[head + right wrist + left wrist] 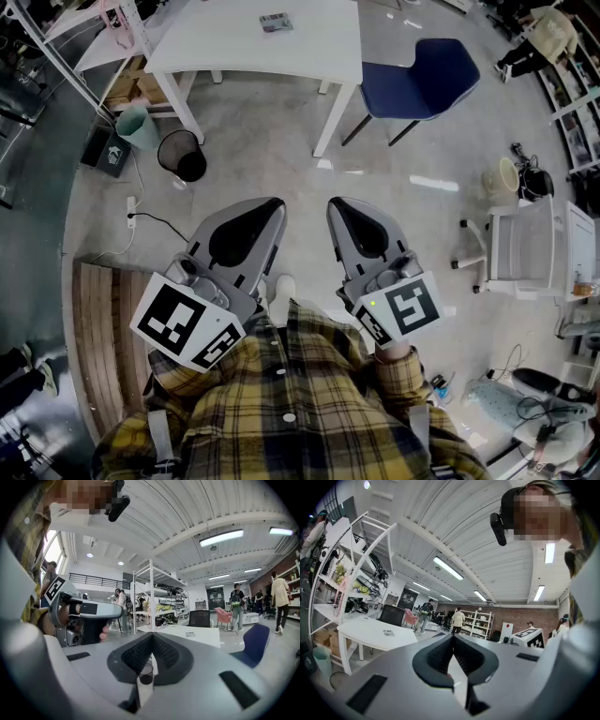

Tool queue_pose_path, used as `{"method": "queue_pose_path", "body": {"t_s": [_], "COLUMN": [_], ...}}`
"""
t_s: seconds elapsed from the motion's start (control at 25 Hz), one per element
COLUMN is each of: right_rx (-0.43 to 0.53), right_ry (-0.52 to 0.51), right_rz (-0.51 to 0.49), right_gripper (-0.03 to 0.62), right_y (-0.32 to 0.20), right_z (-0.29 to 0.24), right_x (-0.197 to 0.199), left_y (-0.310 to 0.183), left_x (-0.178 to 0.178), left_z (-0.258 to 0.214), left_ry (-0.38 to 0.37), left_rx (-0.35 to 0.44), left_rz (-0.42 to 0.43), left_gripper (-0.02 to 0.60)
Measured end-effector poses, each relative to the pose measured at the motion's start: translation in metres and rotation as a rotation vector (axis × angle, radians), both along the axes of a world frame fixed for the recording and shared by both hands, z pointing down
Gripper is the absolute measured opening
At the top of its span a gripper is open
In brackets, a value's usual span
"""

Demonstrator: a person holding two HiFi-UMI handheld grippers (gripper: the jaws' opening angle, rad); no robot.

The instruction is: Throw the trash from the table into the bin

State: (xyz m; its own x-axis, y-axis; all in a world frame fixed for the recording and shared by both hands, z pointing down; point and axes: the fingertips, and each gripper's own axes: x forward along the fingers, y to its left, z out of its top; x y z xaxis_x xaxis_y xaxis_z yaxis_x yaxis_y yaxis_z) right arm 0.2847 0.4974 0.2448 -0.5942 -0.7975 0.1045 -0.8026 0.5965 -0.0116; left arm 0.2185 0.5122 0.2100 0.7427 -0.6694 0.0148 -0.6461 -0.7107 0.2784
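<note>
left gripper and right gripper held side by side, close against the plaid shirt, tips pointing ahead and about level. left gripper view: the two jaws meet at the tip, nothing between them. right gripper view: jaws likewise fully together, holding nothing.

floor: a wide open stretch of grey concrete runs from both gripper tips forward to the table. this is the broadest lane for moving.

white table: well ahead of both grippers, its near edge lying across the way. its near right leg stands roughly in line with the right gripper.

slatted wooden bench: left of the left gripper and slightly behind it, its long edge closing off that side.

blue chair: ahead and to the right of the right gripper, just beside the table's right edge, not touching it.

white cart: off to the right of the right gripper, well apart.

black bin: upright on the floor, ahead and left of the left gripper, near the table's near left leg, mouth open upward.

pale green bin: just beyond the black one, further left, by the table's left edge.

trash: a small flat item on the table top, back from the near edge, ahead of both grippers and well apart from them.
</note>
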Motion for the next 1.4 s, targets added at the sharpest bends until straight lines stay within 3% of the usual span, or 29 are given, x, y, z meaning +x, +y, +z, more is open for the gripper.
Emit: {"method": "queue_pose_path", "body": {"t_s": [0.4,0.8,1.04,1.4], "right_rx": [0.007,-0.034,-0.047,-0.032], "right_ry": [-0.021,-0.035,-0.021,-0.020], "right_rz": [-0.001,-0.017,-0.021,-0.010], "right_gripper": [-0.002,-0.002,-0.002,-0.002], "right_y": [0.001,-0.025,-0.075,-0.190], "right_z": [0.002,0.014,0.024,0.016], "right_x": [0.026,0.026,0.012,-0.016], "left_y": [0.002,-0.022,-0.073,-0.188], "left_x": [0.020,0.015,0.000,-0.025], "left_z": [0.002,0.006,0.012,0.005], "left_ry": [-0.004,-0.008,-0.005,-0.007], "left_rx": [0.011,-0.002,-0.004,0.012], "left_rz": [-0.028,-0.064,-0.069,-0.043], "left_gripper": [0.008,0.008,0.008,0.008]}}
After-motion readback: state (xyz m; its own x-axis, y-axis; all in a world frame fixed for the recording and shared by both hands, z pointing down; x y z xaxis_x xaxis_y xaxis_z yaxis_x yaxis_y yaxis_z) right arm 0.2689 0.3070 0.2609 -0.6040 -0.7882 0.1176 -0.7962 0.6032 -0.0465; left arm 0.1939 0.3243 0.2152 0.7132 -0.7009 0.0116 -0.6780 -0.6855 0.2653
